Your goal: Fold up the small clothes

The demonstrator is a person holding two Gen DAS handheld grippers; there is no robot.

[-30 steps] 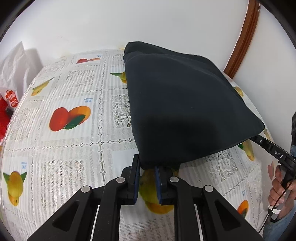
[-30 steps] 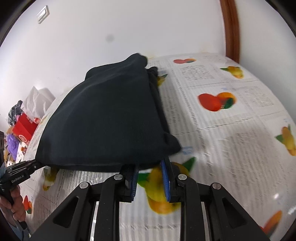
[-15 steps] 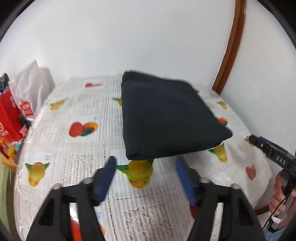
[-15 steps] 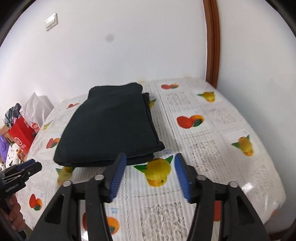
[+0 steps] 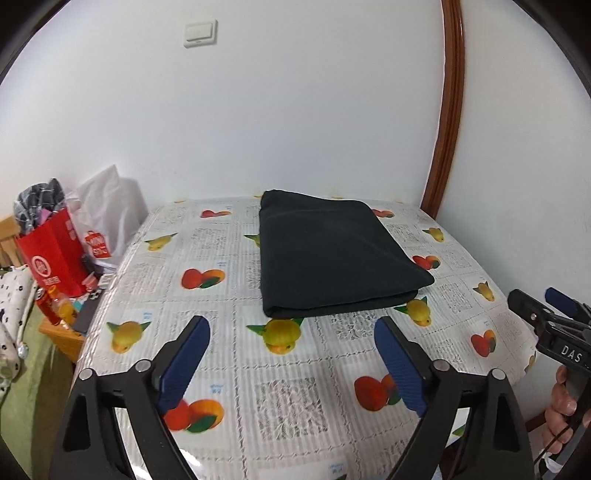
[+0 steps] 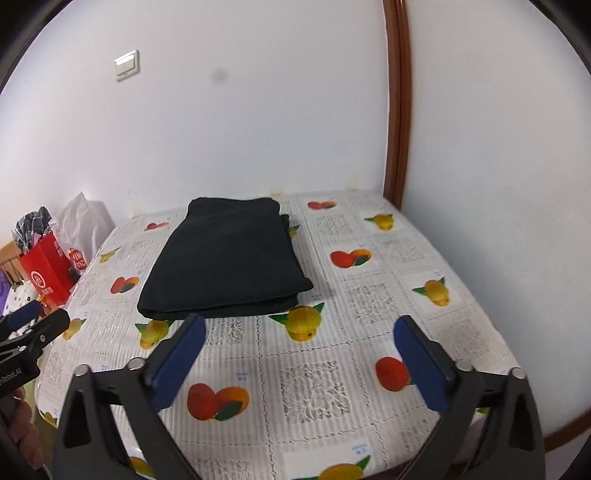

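From the left wrist camera, I see my left gripper [image 5: 291, 328] at the near edge, its two blue-padded fingers [image 5: 184, 360] spread wide and holding nothing. They hang over a table [image 5: 295, 398] covered in a white lace-print cloth with pictures of fruit. The garment [image 5: 332, 258], dark and folded into a neat rectangle, lies flat on the far half of the table, a little right of centre, well apart from my fingers. Its folded edge faces me. At the right edge of this view my right gripper [image 5: 543, 306] pokes in, with a hand [image 5: 563, 402] on its handle; from here I cannot tell how far it is spread. To the left of the table stand a red bag [image 5: 51, 254] and a white plastic bag [image 5: 107, 218]. A switch [image 5: 199, 33] sits high on the white wall, and a brown wooden trim [image 5: 448, 110] runs up the right.

From the right wrist camera, my right gripper [image 6: 299, 330] is also spread wide and empty, over the near part of the table [image 6: 314, 387]. The garment [image 6: 225, 258] lies far and left of centre, flat, touching neither finger. My left gripper [image 6: 33, 325] shows at the left edge. The red bag [image 6: 44, 273] stands beyond it, left of the table.
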